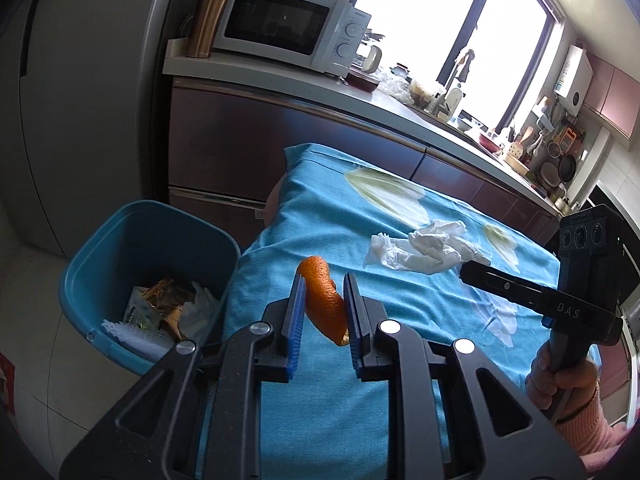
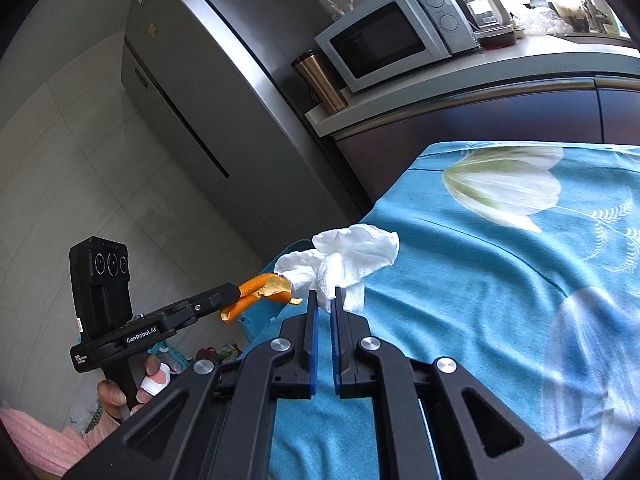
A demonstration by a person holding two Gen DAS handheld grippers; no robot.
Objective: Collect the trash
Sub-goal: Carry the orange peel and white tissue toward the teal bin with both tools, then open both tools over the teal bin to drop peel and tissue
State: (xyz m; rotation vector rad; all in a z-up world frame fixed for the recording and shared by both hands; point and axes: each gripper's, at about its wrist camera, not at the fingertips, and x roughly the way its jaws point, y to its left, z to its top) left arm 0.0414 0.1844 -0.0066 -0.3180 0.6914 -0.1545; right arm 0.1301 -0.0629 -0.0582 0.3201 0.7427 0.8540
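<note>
My left gripper (image 1: 325,280) is shut on a curled orange peel (image 1: 325,302) and holds it above the left edge of the blue-clothed table (image 1: 360,400), close to the blue trash bin (image 1: 120,248). The peel (image 2: 260,290) and left gripper (image 2: 234,292) also show in the right wrist view. My right gripper (image 2: 325,294) is shut on a crumpled white tissue (image 2: 352,256) on the tablecloth (image 2: 500,320). In the left wrist view the tissue (image 1: 424,250) lies on the cloth with the right gripper (image 1: 466,270) at its near edge.
The bin holds wrappers and paper (image 1: 160,308). Behind the table runs a counter (image 1: 320,96) with a microwave (image 1: 288,28), a copper tumbler (image 1: 210,20) and kitchenware. A grey fridge (image 2: 192,92) stands at the left.
</note>
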